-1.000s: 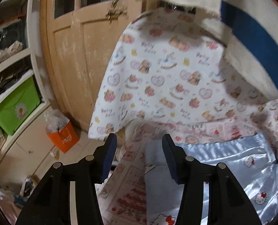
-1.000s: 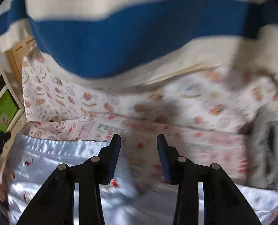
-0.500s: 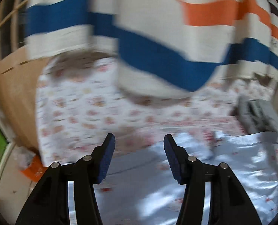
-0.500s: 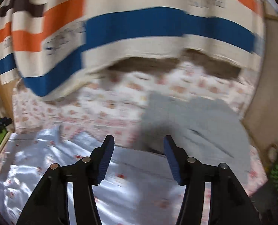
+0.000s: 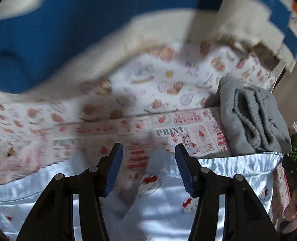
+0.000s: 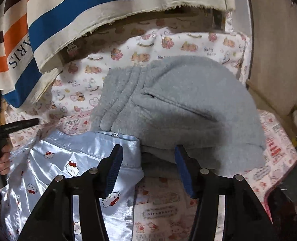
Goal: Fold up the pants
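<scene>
Shiny pale blue satin pants (image 5: 158, 206) with a cartoon cat print lie spread on a printed sheet; they also show in the right wrist view (image 6: 68, 160). My left gripper (image 5: 147, 161) is open and empty, just above the pants' upper edge. My right gripper (image 6: 147, 161) is open and empty, hovering over the pants' right edge where it meets a grey fleece garment (image 6: 184, 108). The left gripper's black body and the hand holding it show at the left edge of the right wrist view (image 6: 0, 132).
The grey fleece garment lies folded at the right in the left wrist view (image 5: 252, 120). A striped blue, orange and cream cloth (image 6: 68, 18) hangs over the back. A bear-print sheet (image 5: 168, 84) covers the far surface. A beige wall (image 6: 277, 40) stands at the right.
Both grippers swung right and dropped closer to the pants. The door and shelves left the left view; the grey garment grew larger in the right view. Both stayed open.
</scene>
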{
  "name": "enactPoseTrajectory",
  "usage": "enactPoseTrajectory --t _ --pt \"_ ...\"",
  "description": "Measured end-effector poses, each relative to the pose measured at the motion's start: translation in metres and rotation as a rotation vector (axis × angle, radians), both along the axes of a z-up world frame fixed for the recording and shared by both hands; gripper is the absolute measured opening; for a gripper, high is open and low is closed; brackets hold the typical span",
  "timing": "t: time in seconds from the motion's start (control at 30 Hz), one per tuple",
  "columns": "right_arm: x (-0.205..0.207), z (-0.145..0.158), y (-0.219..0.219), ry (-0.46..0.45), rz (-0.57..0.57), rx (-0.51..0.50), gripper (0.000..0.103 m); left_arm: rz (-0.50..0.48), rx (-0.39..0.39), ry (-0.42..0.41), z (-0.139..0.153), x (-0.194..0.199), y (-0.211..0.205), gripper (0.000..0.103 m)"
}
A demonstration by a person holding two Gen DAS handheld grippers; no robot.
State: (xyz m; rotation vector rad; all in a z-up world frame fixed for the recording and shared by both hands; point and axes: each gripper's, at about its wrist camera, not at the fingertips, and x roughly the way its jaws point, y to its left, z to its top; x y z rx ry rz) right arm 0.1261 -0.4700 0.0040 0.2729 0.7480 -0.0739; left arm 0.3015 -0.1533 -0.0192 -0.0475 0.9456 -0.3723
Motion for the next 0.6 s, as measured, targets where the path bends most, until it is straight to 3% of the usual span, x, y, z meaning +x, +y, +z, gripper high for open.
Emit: enactPoseTrajectory --t 0.17,0.3,0.37,0.4,0.43,0.47,0.6 --pt "0.004 -0.004 -0.001 -0.026 0.100 0.116 0.046 -0.038 -0.025 0.108 -0.020 0.011 -0.011 0.050" --pt "0.010 -0.006 0.008 -0.020 0.151 0.112 0.041 -0.094 0.018 0.125 -0.028 0.010 -0.022 0.042" --pt "0.014 -0.010 0.008 -0.012 0.146 0.112 0.035 -0.088 0.059 0.111 -0.031 0.010 -0.027 0.026" --pt "0.015 -0.011 0.006 -0.013 0.137 0.115 0.024 -0.084 0.077 0.095 -0.030 0.009 -0.027 0.019" --pt "0.016 -0.012 0.005 -0.013 0.128 0.114 0.016 -0.083 0.088 0.083 -0.030 0.008 -0.027 0.005" --pt "0.017 -0.012 0.004 -0.011 0.126 0.112 0.006 -0.077 0.089 0.066 -0.027 0.007 -0.026 0.002" --pt "0.015 -0.004 0.010 -0.029 0.142 0.066 0.003 -0.049 0.033 -0.053 -0.003 -0.003 -0.012 0.002"
